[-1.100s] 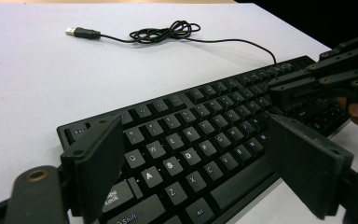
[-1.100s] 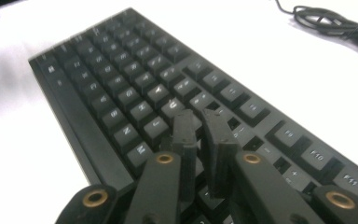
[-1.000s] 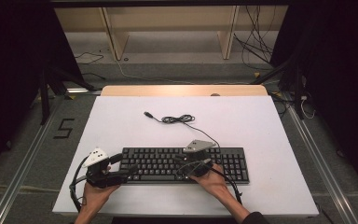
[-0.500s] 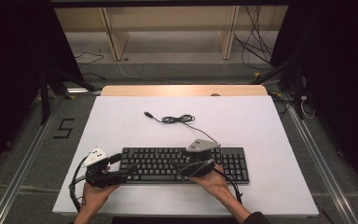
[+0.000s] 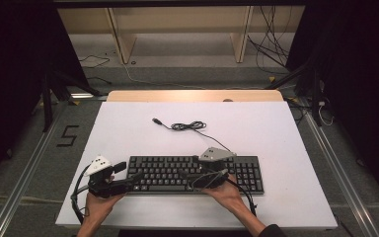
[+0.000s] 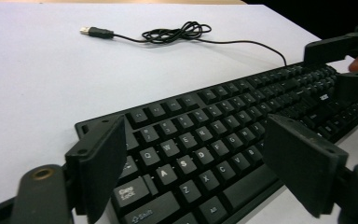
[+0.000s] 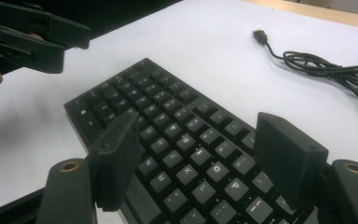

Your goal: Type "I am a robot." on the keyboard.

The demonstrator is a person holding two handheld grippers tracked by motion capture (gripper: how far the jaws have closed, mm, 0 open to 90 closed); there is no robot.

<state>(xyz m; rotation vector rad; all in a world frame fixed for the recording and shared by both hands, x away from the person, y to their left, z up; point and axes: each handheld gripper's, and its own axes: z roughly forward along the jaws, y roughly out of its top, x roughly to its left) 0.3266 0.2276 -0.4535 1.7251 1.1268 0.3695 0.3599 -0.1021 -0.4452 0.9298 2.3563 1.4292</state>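
At the far left of the high view my left hand (image 5: 94, 210) comes in from the near edge of the white table (image 5: 286, 143), carrying my left gripper (image 5: 134, 180); its jaws stand wide apart over the left end of the black keyboard (image 5: 168, 174) and grip nothing; in the left gripper view the two black pads frame the letter rows around A, S and Z, with bare keys between them, and I cannot tell whether the pads touch the keycaps or hover just above. The keyboard (image 6: 223, 140) lies flat near the front edge of the table, its long side running across in front of me, between my two hands. Behind it, well apart from the keys, its thin black cable (image 5: 190, 126) sits in a loose coil on the bare top, and the USB plug (image 5: 156, 121) lies free at the coil's left; the wire runs back from the coil to the keyboard's rear edge. Further right, my right gripper (image 5: 190, 177) rests over the middle of the keyboard, my right hand (image 5: 225, 193) behind it at the near side; its jaws have just been opening and now stand wide, holding nothing; in the right gripper view only keys show between the pads, around I, O and P, with no pad pressing on anything.
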